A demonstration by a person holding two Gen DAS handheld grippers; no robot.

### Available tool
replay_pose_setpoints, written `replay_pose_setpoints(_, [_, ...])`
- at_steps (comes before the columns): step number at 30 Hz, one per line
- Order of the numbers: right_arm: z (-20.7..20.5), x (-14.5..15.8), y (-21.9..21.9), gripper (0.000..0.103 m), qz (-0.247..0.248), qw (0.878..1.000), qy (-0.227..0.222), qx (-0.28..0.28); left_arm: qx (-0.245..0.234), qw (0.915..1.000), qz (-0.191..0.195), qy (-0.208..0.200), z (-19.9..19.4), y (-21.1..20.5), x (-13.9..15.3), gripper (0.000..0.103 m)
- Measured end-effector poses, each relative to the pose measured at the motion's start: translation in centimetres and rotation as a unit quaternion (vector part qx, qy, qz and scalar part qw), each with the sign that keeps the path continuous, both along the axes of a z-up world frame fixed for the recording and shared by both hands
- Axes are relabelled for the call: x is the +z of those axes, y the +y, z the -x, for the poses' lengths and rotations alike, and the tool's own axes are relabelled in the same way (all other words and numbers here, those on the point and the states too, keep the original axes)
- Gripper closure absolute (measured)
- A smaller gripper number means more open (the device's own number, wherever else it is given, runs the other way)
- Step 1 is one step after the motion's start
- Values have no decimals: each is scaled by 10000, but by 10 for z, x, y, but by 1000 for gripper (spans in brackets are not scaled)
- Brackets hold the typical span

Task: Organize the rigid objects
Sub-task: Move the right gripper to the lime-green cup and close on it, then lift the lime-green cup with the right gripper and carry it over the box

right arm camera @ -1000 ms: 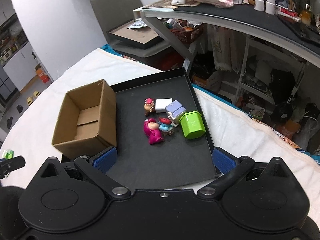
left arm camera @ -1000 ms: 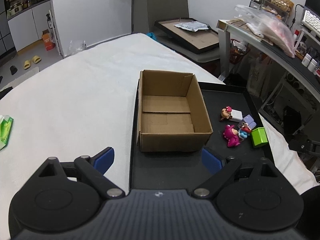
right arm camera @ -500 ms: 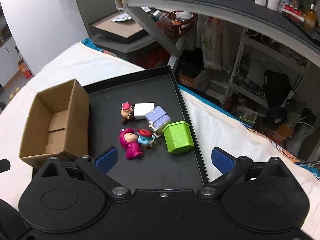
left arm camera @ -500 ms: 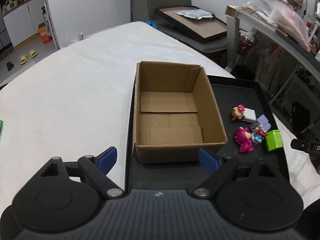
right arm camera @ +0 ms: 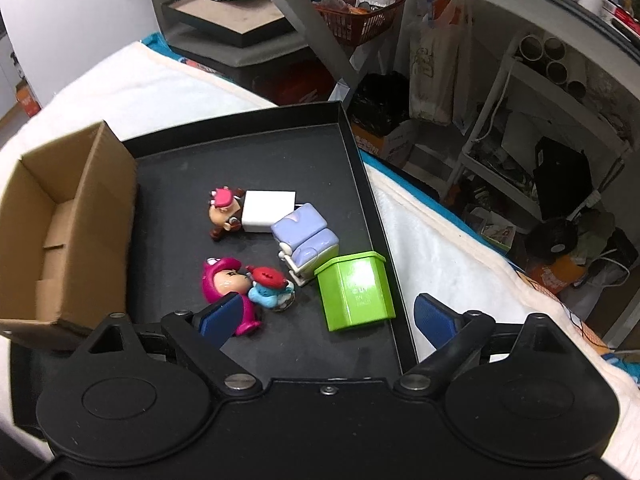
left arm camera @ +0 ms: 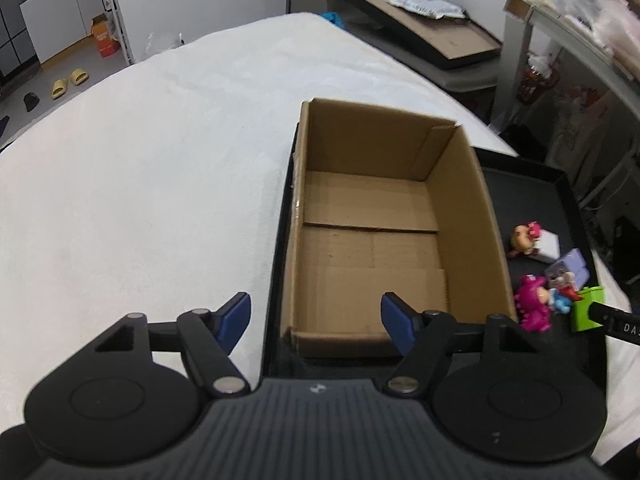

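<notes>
An empty cardboard box (left arm camera: 372, 240) stands on the left part of a black tray (right arm camera: 256, 148); it also shows in the right wrist view (right arm camera: 60, 224). Right of it lie small toys: a pink figure (right arm camera: 224, 280), a blue figure with a red cap (right arm camera: 272, 288), a brown figure with a pink hat (right arm camera: 222, 212), a white cube (right arm camera: 268, 210), a lilac block (right arm camera: 306, 236) and a green bin (right arm camera: 354, 290). My left gripper (left arm camera: 316, 318) is open over the box's near edge. My right gripper (right arm camera: 326, 316) is open, empty, just in front of the green bin.
The tray sits on a white cloth-covered table (left arm camera: 160, 152). A grey desk leg (right arm camera: 304, 20) and cluttered shelves (right arm camera: 540, 128) stand beyond the table's right edge. A framed board (left arm camera: 432, 36) rests on a chair behind.
Both grippers have moved forward. The box has grown larger in the left view and the toys larger in the right view. Nothing was taken hold of.
</notes>
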State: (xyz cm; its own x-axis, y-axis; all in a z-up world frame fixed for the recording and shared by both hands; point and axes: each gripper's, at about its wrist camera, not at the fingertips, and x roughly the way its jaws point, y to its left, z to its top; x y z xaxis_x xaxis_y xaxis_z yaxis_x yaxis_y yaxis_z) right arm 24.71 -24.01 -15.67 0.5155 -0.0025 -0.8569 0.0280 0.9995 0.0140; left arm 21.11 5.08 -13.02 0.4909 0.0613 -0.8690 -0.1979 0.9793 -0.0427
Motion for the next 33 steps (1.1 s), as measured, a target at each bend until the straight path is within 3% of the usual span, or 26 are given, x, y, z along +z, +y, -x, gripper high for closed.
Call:
replay_pose_setpoints(3, [-6,-11,7,12,473,9988,-10,106,28,9999,-1,133,-8,2,-10,32])
replay_pose_setpoints(7, [-16,-19,9,14,624,9980,7,136,69,9997,-46,232,-18,2,-21,33])
replay_pose_setpoints(13, [-29,-37,13,20,759,9967,223,192,40,9992,-131,373,-29,-1,-32,47])
replay_pose_setpoints(17, [-34,-46,17,26,956,9945,314,280,60,9990,-130,423,-36,-2,-34,68])
replay_pose_setpoints(20, [-37,-50,17,51,957,9942,407,291,138,9986,-246,441,-37,0,-33,81])
replay_pose_setpoints(23, [-35,-49,14,53,867,9952,359,266,178,9986,-268,427,-34,3,-32,94])
replay_pose_setpoints(33, [-22,-27,7,53,598,9981,-46,154,73,9988,-323,357,-23,-1,-30,94])
